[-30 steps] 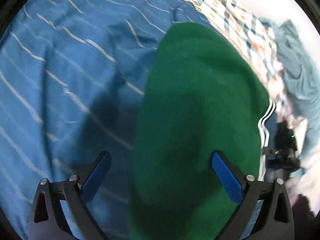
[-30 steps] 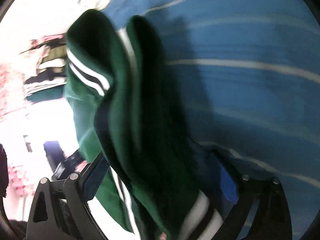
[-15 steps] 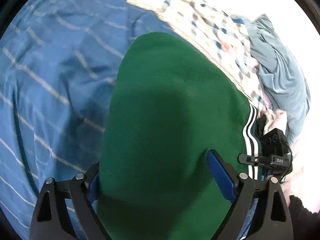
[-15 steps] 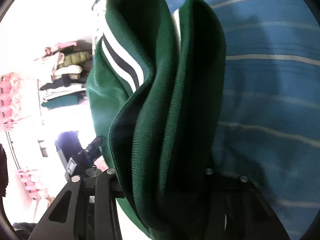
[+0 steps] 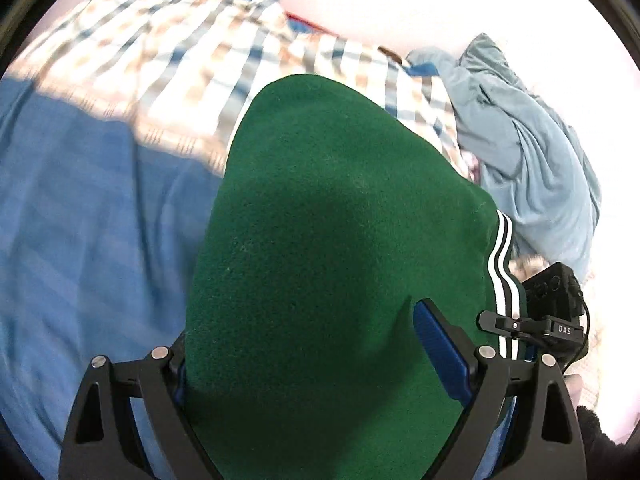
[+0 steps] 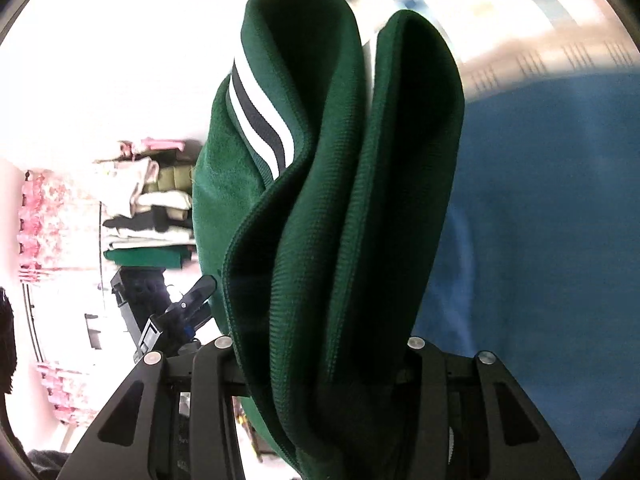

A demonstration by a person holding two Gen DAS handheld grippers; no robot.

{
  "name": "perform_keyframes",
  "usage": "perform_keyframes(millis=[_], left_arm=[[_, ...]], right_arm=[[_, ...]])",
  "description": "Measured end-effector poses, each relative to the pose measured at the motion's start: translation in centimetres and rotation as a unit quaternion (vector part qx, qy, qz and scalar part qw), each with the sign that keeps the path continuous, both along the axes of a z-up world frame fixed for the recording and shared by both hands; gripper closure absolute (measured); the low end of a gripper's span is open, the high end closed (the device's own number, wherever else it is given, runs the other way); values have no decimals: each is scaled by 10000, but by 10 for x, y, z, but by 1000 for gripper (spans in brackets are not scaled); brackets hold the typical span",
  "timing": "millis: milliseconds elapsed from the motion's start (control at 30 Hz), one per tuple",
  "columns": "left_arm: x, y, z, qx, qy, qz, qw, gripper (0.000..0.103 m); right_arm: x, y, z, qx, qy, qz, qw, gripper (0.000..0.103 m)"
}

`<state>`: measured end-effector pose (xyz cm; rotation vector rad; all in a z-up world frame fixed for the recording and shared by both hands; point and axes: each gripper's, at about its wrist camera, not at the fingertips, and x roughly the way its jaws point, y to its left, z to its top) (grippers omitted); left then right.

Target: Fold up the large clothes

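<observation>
A dark green garment [image 5: 328,240] with white and black stripes at its edge is folded into a thick bundle and hangs lifted above the bed. My left gripper [image 5: 304,332] has its jaws wide around one end of the bundle. The cloth covers its left finger, and its blue right pad [image 5: 440,352] presses the cloth's side. My right gripper [image 6: 320,344] is shut on the other end of the green garment [image 6: 340,220], with the folds rising between its hidden pads. Each gripper shows in the other's view: the right gripper's body [image 5: 552,308] and the left gripper's body [image 6: 180,312].
A blue striped bedsheet [image 5: 80,240] lies under the garment. A checked blanket [image 5: 180,72] covers the far side of the bed, and a crumpled grey-blue garment [image 5: 528,152] lies at the right. Stacked folded clothes [image 6: 148,208] sit on a shelf to the left.
Both grippers have risen and carried the green garment up off the sheet. The right jaws have closed tightly on its folds. The left jaws narrowed slightly around the bundle.
</observation>
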<state>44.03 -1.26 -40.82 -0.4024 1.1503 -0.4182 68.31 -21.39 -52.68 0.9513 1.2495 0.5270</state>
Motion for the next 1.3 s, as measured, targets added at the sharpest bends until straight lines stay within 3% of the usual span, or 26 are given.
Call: perform_keyframes(millis=[200, 333, 467, 533, 633, 733, 767, 833, 900, 1000, 1100, 1200, 1300], left_arm=[[122, -10, -21, 250, -192, -224, 9993, 11], [181, -16, -73, 347, 33, -201, 9992, 11], [192, -11, -107, 592, 58, -133, 9981, 11], [185, -6, -111, 617, -3, -221, 9979, 11], [168, -5, -106, 911, -41, -337, 9953, 11], [143, -5, -86, 1500, -251, -240, 9881, 11], [134, -5, -80, 1745, -343, -157, 9839, 10], [110, -5, -64, 2269, -497, -13, 9726, 10], [86, -6, -49, 2670, -589, 123, 9618, 7], [44, -7, -22, 2996, -660, 253, 9514, 6], [9, -10, 12, 3196, -735, 334, 9441, 5], [-26, -9, 56, 3057, -907, 397, 9470, 5], [-63, -6, 105, 2954, -1122, 429, 9478, 5]], right_arm=[[121, -31, -11, -104, -183, -91, 9997, 58], [189, -32, -54, -309, -27, -1, 9995, 58], [220, -36, -100, -536, 314, -6, 9981, 55], [218, -30, -100, -725, 264, 102, 9970, 50], [217, -9, -77, -1727, 274, 124, 9845, 30], [206, 11, -44, -3106, 374, 3, 9498, 15], [193, 22, -30, -3643, 344, -103, 9306, 12], [170, 39, -12, -4394, 398, -292, 8969, 10], [139, 62, 0, -4862, 483, -427, 8715, 10], [97, 92, 22, -5020, 569, -597, 8609, 9], [31, 73, 53, -5163, 569, -779, 8510, 8], [-27, 75, 106, -5403, 332, -966, 8352, 8], [-76, 92, 164, -5437, 125, -1170, 8310, 8]])
